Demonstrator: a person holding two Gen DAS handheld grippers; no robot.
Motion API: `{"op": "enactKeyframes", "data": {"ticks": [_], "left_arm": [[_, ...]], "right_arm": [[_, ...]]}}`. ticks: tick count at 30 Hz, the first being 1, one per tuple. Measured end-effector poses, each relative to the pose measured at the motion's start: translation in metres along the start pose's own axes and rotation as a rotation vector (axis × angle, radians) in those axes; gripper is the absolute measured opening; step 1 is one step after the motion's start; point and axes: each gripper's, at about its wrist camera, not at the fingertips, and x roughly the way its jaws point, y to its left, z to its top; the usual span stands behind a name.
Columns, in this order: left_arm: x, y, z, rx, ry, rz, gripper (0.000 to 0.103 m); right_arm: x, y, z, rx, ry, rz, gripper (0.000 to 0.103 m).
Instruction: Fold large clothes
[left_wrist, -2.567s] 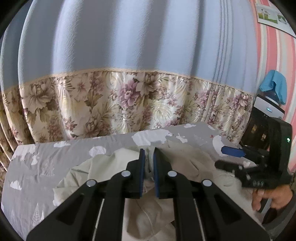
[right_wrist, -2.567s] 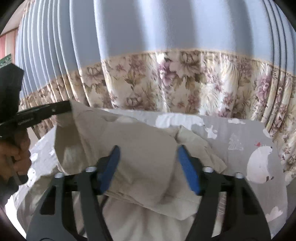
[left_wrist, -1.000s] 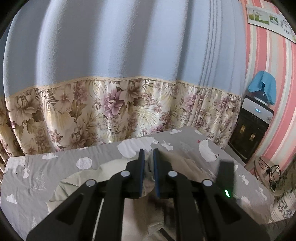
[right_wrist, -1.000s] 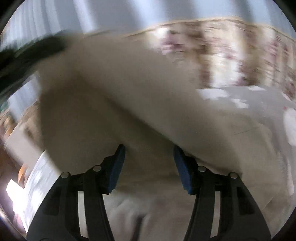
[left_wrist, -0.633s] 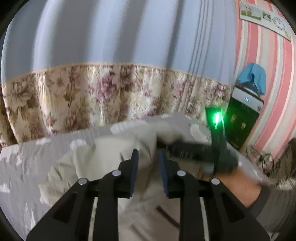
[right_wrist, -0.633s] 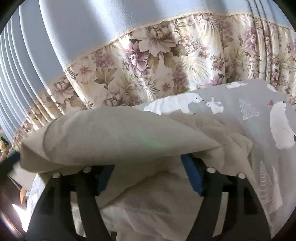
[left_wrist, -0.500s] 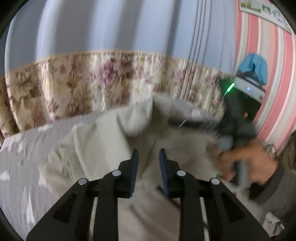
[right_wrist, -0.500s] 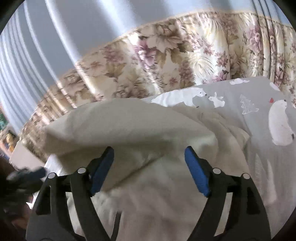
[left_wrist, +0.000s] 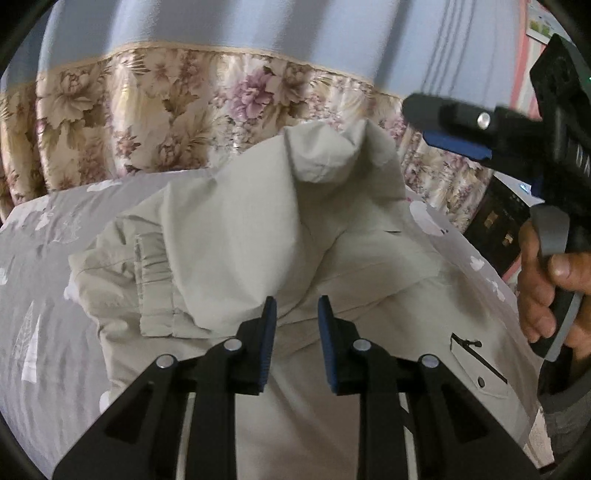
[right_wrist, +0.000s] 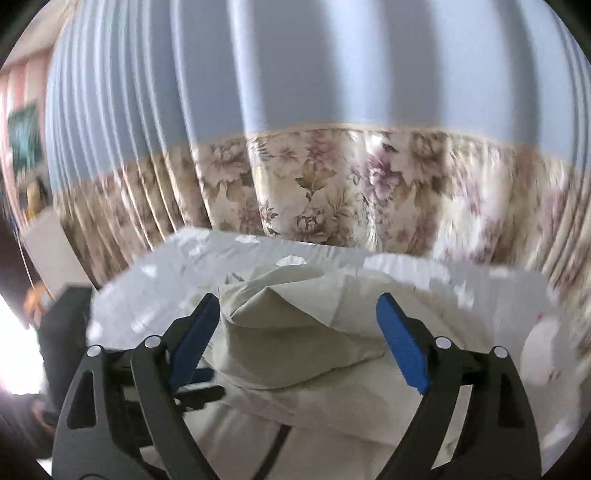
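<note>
Jacket (left_wrist: 236, 236), pale beige, lies heaped on the grey printed bedsheet (left_wrist: 40, 295), with one fold of cloth standing up in a peak beyond the fingers of the left gripper (left_wrist: 295, 332). Those fingers stand a narrow gap apart just above the cloth, and nothing is pinched between the blue pads (left_wrist: 269, 332). A zipped pocket (left_wrist: 476, 354) lies to the right of them. The right gripper (right_wrist: 299, 332) hangs above the heap with its jaws opening wide; the peak of cloth shows in the gap between the fingers, touching neither pad. A hand (left_wrist: 543, 280) grips its trigger, seen up and to the right of the left fingers. Behind the bed hangs a blue and flowered curtain (left_wrist: 221, 92)
</note>
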Motion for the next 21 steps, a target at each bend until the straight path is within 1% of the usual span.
{"op": "enactKeyframes", "data": {"ticks": [1,2,4,5,6,7,8,9,11,13,14,16,17,18,19,20,21], "left_arm": [[0.000,0.002,-0.001,-0.024,-0.002,0.025,0.024],[0.001,0.005,0.000,-0.044,0.005,0.031,0.024],[0.006,0.006,-0.002,-0.088,0.023,0.047,0.025],[0.007,0.004,-0.004,-0.096,0.027,0.046,0.025],[0.009,0.002,-0.005,-0.100,0.033,0.046,0.025],[0.011,0.000,-0.006,-0.107,0.038,0.044,0.025],[0.012,-0.002,-0.007,-0.109,0.042,0.037,0.025],[0.015,-0.004,-0.007,-0.107,0.049,0.033,0.025],[0.020,-0.004,-0.005,-0.120,0.057,0.033,0.026],[0.025,-0.002,-0.002,-0.137,0.063,0.020,0.027],[0.029,0.000,0.001,-0.138,0.067,0.028,0.027],[0.036,0.004,0.006,-0.146,0.076,0.037,0.027],[0.036,0.006,0.007,-0.148,0.074,0.042,0.027],[0.034,0.007,0.007,-0.150,0.070,0.043,0.027],[0.033,0.009,0.006,-0.153,0.066,0.043,0.027],[0.029,0.011,0.005,-0.159,0.057,0.043,0.027],[0.027,0.013,0.004,-0.164,0.052,0.044,0.027]], "right_arm": [[0.003,0.001,-0.001,-0.011,0.001,-0.016,0.086],[0.010,0.000,-0.001,-0.013,0.006,-0.033,0.086],[0.024,-0.008,-0.002,0.014,0.017,-0.047,0.082],[0.033,-0.012,-0.002,0.033,0.041,-0.046,0.071],[0.041,-0.014,-0.002,0.038,0.062,-0.038,0.048],[0.048,-0.015,-0.002,0.035,0.088,-0.029,0.027],[0.050,-0.014,-0.003,0.035,0.099,-0.029,0.003],[0.049,-0.015,-0.002,0.048,0.091,-0.029,0.000],[0.036,-0.016,0.002,0.059,0.045,0.004,0.000],[0.022,-0.014,0.010,0.047,0.002,0.020,0.000],[0.018,-0.013,0.014,0.040,-0.009,0.020,0.000],[0.010,-0.011,0.021,0.001,-0.036,0.008,0.001],[0.011,-0.009,0.022,-0.038,-0.029,0.011,0.004],[0.015,-0.009,0.022,-0.060,0.000,0.016,0.037],[0.017,-0.010,0.020,-0.068,0.013,0.022,0.061],[0.013,-0.012,0.016,-0.069,-0.014,0.038,0.084],[0.012,-0.013,0.013,-0.063,-0.028,0.046,0.082]]}}
